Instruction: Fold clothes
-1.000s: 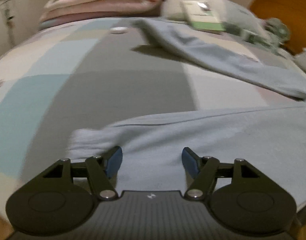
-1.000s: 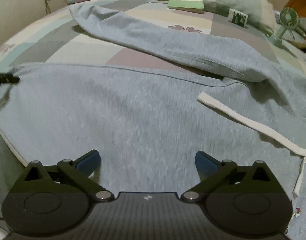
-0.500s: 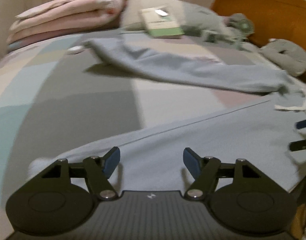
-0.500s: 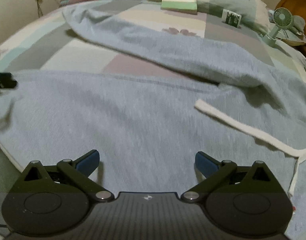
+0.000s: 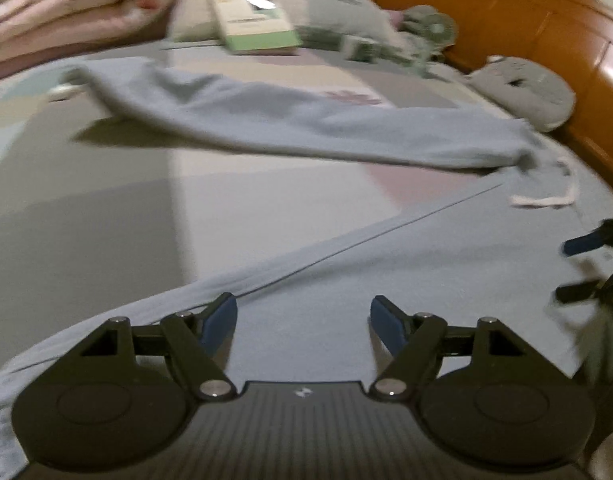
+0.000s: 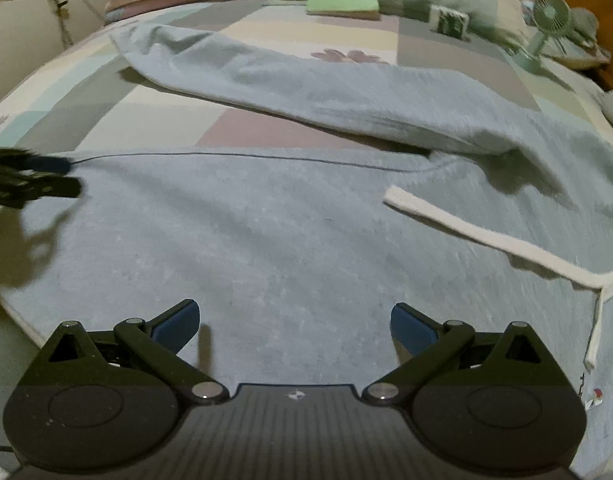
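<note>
Pale blue sweatpants lie spread on the patchwork bed, 1 leg angled toward the upper left, the white drawstring at right. Left gripper, jaws opening with nothing between them, and right gripper, wide and empty, hover over the near leg, probably ready to pinch its edge for folding.

The left wrist view is smeared with motion blur: the book on the pillow has unreadable print, and the small fan is a grey-green smudge. The right gripper is cut off by that picture's right edge. The sweatpants run past the right edge of the right wrist view, so the waist is unseen.
</note>
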`<state>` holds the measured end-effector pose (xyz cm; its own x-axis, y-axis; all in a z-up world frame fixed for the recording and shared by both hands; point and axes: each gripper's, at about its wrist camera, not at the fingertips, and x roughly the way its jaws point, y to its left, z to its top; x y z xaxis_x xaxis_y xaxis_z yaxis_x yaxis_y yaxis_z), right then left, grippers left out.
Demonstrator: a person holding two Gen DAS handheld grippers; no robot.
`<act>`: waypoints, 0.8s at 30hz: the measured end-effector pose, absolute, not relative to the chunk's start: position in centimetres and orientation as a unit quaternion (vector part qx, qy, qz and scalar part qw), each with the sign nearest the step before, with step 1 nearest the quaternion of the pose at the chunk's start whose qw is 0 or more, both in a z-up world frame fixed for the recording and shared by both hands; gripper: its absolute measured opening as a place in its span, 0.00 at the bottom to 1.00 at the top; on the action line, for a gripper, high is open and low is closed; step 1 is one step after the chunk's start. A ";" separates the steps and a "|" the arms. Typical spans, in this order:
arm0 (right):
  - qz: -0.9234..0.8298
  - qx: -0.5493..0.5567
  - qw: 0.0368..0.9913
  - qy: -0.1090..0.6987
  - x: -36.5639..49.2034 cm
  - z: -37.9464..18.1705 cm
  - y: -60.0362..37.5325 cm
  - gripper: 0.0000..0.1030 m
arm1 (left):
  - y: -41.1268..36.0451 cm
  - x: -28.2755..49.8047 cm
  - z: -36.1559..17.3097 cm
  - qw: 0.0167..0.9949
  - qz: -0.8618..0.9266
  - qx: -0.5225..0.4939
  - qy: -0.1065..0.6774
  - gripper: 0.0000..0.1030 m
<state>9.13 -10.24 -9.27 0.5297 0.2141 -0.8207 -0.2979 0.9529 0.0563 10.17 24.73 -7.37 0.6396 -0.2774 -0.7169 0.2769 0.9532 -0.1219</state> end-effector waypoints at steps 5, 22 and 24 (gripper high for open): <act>0.129 -0.066 0.880 0.453 9.3 -10.3 -9.9 1.00 | 27.0 7.6 -6.6 0.910 -0.081 0.050 0.404 0.74; 0.148 -0.072 0.869 0.467 5.2 -9.6 -12.4 1.00 | 28.1 -0.1 -6.8 0.910 -0.034 0.040 0.410 0.87; 0.141 -0.067 0.874 0.460 4.5 -8.8 -14.0 1.00 | 27.8 -0.2 -6.4 0.910 -0.028 0.050 0.411 0.86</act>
<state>4.54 -14.01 -8.79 0.5366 0.1839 -0.8236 -0.3075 0.9515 0.0121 -0.20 27.76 -6.42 0.6605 -0.0091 -0.7508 0.0911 0.9935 0.0682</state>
